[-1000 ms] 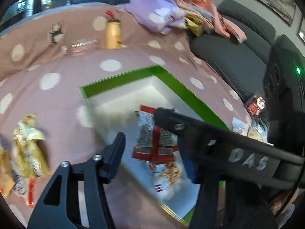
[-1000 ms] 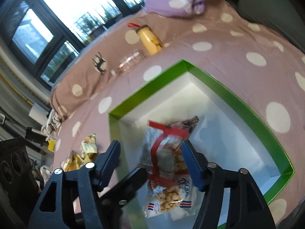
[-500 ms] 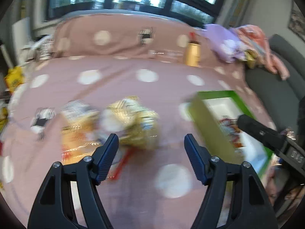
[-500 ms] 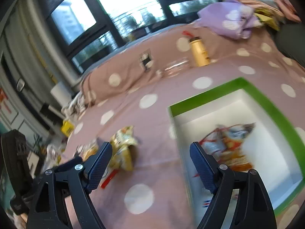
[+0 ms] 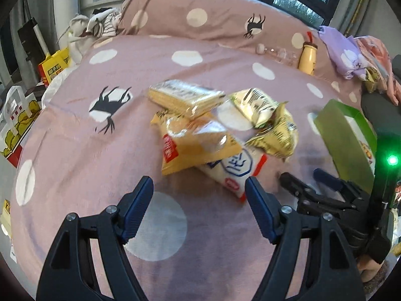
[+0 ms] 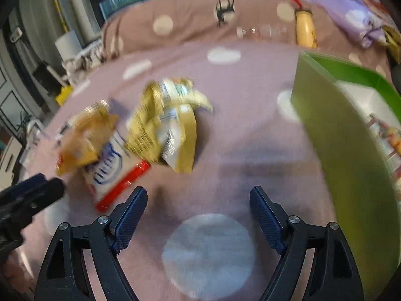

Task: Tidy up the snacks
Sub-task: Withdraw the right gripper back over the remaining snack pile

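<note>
Left gripper: fingers opening, nothing between. Right gripper: fingers apart, empty. Snack pile just ahead on bed. White-red packet nearest: pinch its free edge. Green box beyond, right, already holds snacks.

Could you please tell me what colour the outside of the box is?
Bright green box, white inside; clearest in the right wrist view.
</note>
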Action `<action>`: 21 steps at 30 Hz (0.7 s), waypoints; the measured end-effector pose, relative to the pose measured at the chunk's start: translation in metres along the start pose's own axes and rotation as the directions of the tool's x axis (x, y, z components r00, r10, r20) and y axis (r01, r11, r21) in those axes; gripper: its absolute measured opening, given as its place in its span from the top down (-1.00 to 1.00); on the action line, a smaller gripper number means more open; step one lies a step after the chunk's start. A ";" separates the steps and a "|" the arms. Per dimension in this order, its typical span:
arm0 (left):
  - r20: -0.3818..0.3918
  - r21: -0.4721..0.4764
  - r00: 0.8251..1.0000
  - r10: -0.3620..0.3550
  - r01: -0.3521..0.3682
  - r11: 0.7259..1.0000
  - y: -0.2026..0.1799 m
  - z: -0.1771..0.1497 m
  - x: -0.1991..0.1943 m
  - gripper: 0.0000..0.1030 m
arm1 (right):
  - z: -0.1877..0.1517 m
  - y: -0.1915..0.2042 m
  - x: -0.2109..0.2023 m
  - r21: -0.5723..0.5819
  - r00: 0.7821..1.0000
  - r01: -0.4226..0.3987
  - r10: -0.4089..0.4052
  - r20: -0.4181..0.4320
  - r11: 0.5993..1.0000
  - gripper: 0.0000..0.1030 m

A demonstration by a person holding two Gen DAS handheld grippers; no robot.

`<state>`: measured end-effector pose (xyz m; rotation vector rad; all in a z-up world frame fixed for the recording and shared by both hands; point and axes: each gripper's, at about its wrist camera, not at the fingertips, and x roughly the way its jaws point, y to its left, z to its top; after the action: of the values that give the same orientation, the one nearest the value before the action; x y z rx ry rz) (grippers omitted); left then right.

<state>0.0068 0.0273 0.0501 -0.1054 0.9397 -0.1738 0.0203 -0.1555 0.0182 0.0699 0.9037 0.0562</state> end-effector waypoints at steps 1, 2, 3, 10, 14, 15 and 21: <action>-0.005 -0.001 1.000 0.003 -0.003 1.000 0.001 -0.001 0.002 -0.47 | 0.001 0.002 0.001 -0.013 1.000 0.009 -0.009 -0.009 1.000 -0.64; -0.012 -0.006 1.000 0.003 -0.003 1.000 0.001 -0.003 0.006 -0.47 | 0.001 0.003 0.001 -0.015 1.000 0.007 -0.007 -0.010 1.000 -0.64; -0.016 -0.010 1.000 0.004 -0.004 1.000 0.002 -0.004 0.008 -0.47 | 0.000 0.002 0.002 -0.017 1.000 0.009 -0.009 -0.010 1.000 -0.65; -0.048 -0.029 0.999 0.016 -0.017 0.999 0.005 -0.012 0.026 -0.47 | -0.001 0.020 0.015 -0.108 0.995 0.076 -0.082 -0.053 0.991 -1.00; -0.025 -0.016 0.999 0.026 -0.027 1.000 0.004 -0.013 0.028 -0.58 | 0.001 0.019 0.016 -0.097 0.996 0.064 -0.070 -0.052 0.993 -1.00; -0.021 -0.011 0.999 0.033 -0.033 0.999 0.004 -0.013 0.030 -0.58 | 0.000 0.019 0.016 -0.099 0.996 0.068 -0.073 -0.051 0.993 -1.00; 0.028 0.008 0.999 0.016 -0.016 1.000 0.008 -0.017 0.031 -0.67 | 0.000 0.021 0.017 -0.108 0.995 0.079 -0.085 -0.054 0.991 -1.00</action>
<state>0.0118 0.0287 0.0140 -0.0928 0.9121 -0.1610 0.0307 -0.1334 0.0071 -0.0678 0.9600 0.0294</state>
